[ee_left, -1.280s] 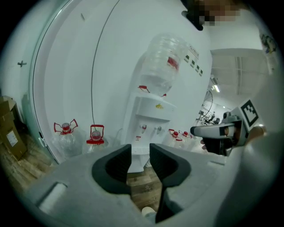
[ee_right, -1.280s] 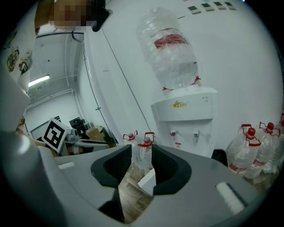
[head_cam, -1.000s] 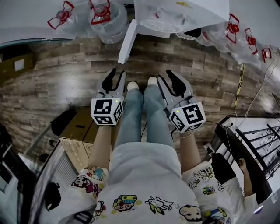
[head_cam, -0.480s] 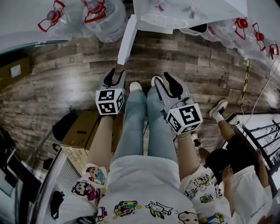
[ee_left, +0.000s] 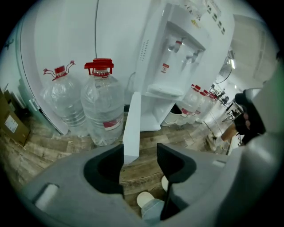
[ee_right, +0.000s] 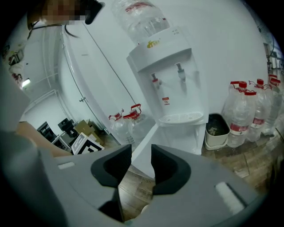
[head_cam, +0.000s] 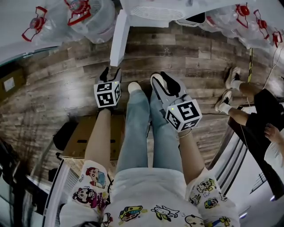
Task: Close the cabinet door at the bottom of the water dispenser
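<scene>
The white water dispenser (head_cam: 155, 11) stands at the top of the head view. Its bottom cabinet door (head_cam: 119, 37) swings out toward me, edge on. My left gripper (head_cam: 111, 71) sits just short of the door's free edge. In the left gripper view the door (ee_left: 132, 128) lines up with the gap of the left gripper (ee_left: 140, 148). Its jaws have just been opening, and the pads press on nothing. My right gripper (head_cam: 159, 78) hovers to the right, over my legs. In the right gripper view the right gripper (ee_right: 141, 150) is open on a narrow gap, with the door (ee_right: 143, 160) beyond it.
Large water bottles (head_cam: 84, 17) with red caps stand left of the dispenser, and more bottles (ee_right: 242, 111) and a small bin (ee_right: 216, 131) to its right. A cardboard box (head_cam: 84, 133) lies on the wood floor at my left. Another person (head_cam: 257, 106) stands at the right.
Both grippers have sunk toward the floor and come nearer the dispenser. The left one has reached the door's free edge. Another person has stepped in at the right.
</scene>
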